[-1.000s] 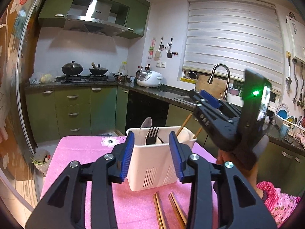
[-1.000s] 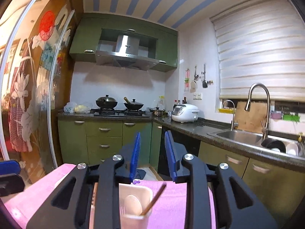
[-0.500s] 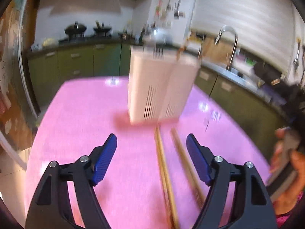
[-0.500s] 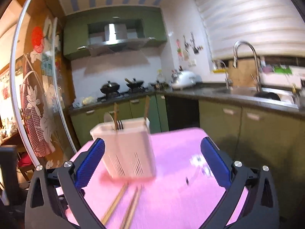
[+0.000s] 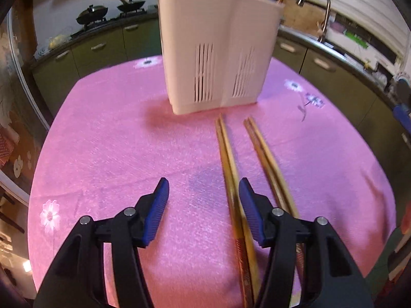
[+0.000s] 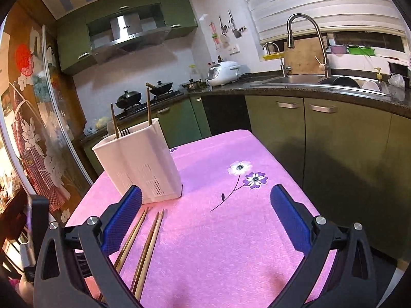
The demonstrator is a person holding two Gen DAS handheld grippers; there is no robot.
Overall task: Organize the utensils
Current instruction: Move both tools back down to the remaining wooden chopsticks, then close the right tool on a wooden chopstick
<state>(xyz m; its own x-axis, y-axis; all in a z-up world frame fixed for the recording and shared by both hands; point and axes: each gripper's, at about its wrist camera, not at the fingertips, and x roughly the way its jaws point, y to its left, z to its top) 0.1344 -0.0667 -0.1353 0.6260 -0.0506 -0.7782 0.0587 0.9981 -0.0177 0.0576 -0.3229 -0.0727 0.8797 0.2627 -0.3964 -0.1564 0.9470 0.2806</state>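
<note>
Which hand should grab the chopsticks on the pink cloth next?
Probably the left. The left gripper hangs open low over the nearer chopstick pair, one finger almost beside it. The right gripper gapes wide over bare tablecloth, with both pairs off to its side.

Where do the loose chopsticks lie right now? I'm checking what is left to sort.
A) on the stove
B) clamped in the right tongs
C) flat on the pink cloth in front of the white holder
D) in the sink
C: two pairs of chopsticks lie flat on the pink cloth just in front of the white holder, and no tongs grip them.
</note>
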